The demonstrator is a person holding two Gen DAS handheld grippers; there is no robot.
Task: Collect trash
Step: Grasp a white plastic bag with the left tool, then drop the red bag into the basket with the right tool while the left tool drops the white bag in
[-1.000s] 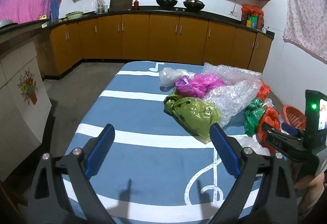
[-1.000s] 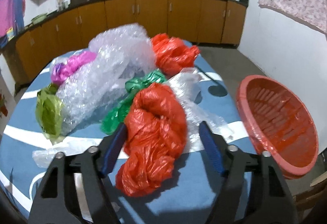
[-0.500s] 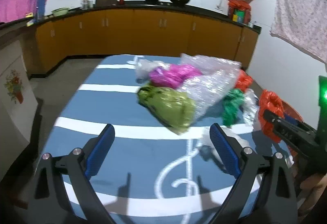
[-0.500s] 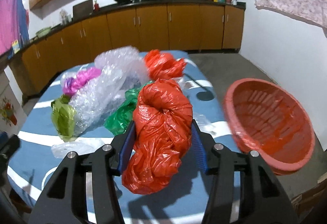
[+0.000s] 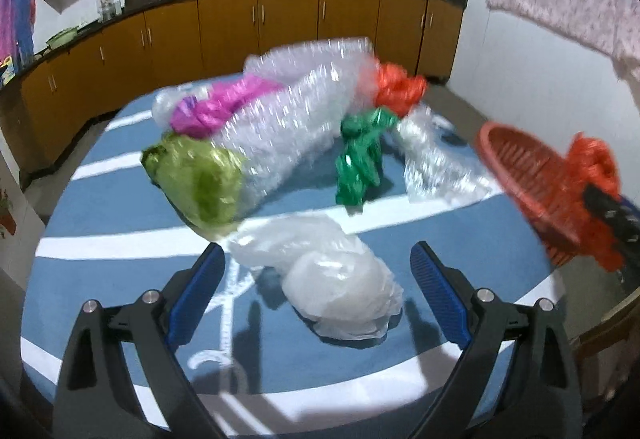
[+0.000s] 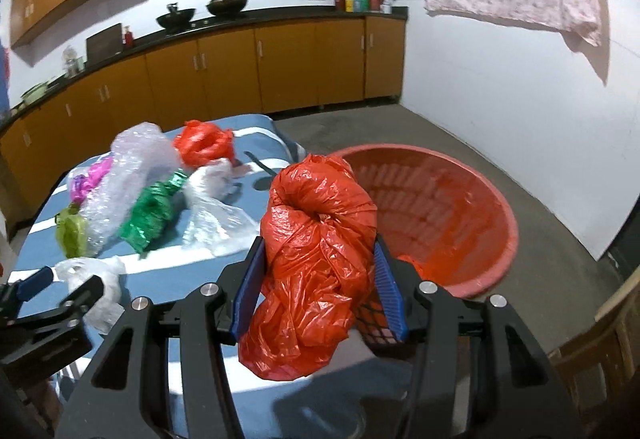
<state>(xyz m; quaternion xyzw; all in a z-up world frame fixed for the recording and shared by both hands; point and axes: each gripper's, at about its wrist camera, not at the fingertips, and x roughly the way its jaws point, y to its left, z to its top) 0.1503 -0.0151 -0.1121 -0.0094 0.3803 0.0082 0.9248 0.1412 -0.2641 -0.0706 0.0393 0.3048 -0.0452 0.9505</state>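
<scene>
Now red bag (image 6: 320, 263) clamped between right jaws.

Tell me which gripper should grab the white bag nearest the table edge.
Left. The left gripper is open with the white bag lying between its fingers, while the right gripper is shut on a red bag beside the red basket.

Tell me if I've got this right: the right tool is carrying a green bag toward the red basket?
Not quite. The bag clamped in the right tool is red, not green, as the right wrist view shows. The green bag lies on the table. The red basket part is right.
</scene>
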